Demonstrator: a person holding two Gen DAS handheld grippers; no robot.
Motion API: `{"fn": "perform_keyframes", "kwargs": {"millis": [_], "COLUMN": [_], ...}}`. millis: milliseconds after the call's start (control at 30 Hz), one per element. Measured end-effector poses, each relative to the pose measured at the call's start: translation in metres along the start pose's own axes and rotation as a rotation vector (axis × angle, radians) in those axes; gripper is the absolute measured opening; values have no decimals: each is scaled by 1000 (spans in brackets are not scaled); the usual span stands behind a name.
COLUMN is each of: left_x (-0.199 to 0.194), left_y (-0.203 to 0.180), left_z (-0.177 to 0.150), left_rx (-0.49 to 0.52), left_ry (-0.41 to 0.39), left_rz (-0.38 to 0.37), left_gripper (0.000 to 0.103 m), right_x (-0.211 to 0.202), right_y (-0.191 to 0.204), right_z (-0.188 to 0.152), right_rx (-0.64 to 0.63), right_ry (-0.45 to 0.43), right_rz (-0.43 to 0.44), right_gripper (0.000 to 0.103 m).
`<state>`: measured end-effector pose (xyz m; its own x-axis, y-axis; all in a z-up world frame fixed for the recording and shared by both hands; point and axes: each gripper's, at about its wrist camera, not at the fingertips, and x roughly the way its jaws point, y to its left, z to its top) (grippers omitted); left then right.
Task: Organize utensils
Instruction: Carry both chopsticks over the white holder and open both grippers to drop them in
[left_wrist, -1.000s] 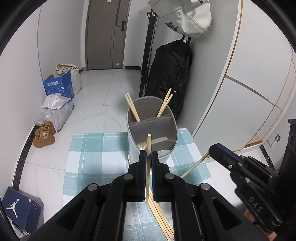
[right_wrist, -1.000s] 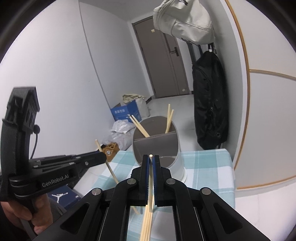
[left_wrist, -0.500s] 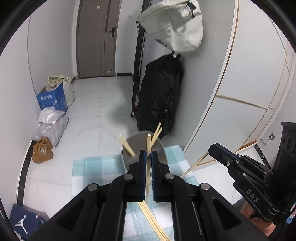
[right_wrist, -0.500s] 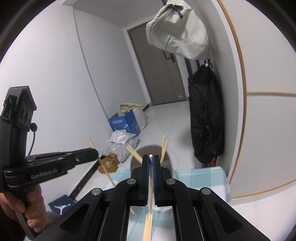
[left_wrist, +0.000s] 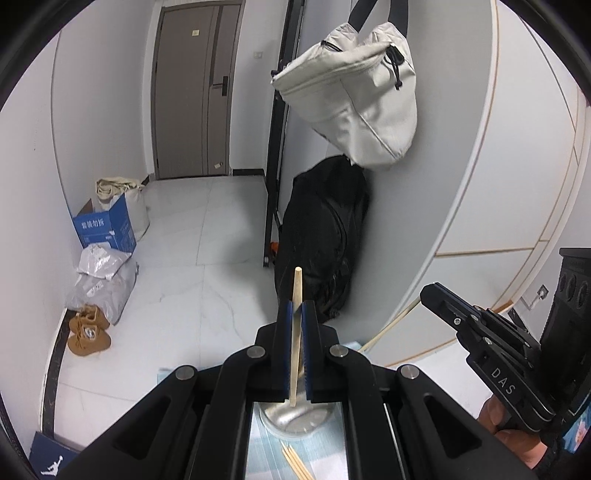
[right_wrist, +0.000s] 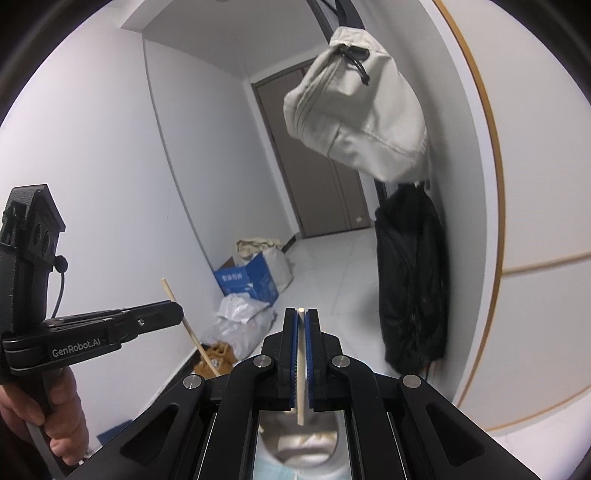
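My left gripper (left_wrist: 295, 308) is shut on a wooden chopstick (left_wrist: 296, 288) that stands up between its blue pads, its tip above them. My right gripper (right_wrist: 301, 314) is shut on another chopstick (right_wrist: 301, 369), which runs down between its pads. Below both, the grey utensil holder (left_wrist: 295, 419) (right_wrist: 299, 443) shows only through the gap in each gripper's frame. Several loose chopsticks (left_wrist: 295, 461) lie on the checked cloth (left_wrist: 258, 443) near the holder. In the right wrist view the left gripper (right_wrist: 173, 314) appears at the left, held by a hand. The right gripper (left_wrist: 428, 293) shows at the right of the left wrist view with its chopstick (left_wrist: 391, 326).
A beige bag (left_wrist: 351, 92) hangs above a black backpack (left_wrist: 321, 236) by the wall. On the tiled floor to the left are a blue box (left_wrist: 105, 225), plastic bags (left_wrist: 103, 280) and brown shoes (left_wrist: 88, 332). A grey door (left_wrist: 195, 92) closes the hallway.
Both grippers have risen with their chopsticks still clamped. The holder and cloth have dropped from mid-view to the bottom edge, behind the gripper frames.
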<state>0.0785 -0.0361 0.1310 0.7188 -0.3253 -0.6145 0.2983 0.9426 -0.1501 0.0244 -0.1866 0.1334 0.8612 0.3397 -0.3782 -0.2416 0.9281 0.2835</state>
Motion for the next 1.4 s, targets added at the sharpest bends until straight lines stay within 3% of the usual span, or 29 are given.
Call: {"fn": "perform_keyframes", "kwargs": {"millis": [300,800,1400], "left_x": [32,73,101], "left_y": [4,18,22], "left_z": [2,-14,-35], "left_rx": [0,-42,-28], "left_ry": [13,55,244], "left_rz": [15,-27,-99], "left_gripper": [1,1,1], "right_x": [35,71,104], "right_y": [-4,-8,-22], "right_z": [14,-12,-45], "right_rx": [-14,-78,-44], "right_ry": [16,106,237], "right_rz": [9,5,-1], "right_gripper": [3,3,3]}}
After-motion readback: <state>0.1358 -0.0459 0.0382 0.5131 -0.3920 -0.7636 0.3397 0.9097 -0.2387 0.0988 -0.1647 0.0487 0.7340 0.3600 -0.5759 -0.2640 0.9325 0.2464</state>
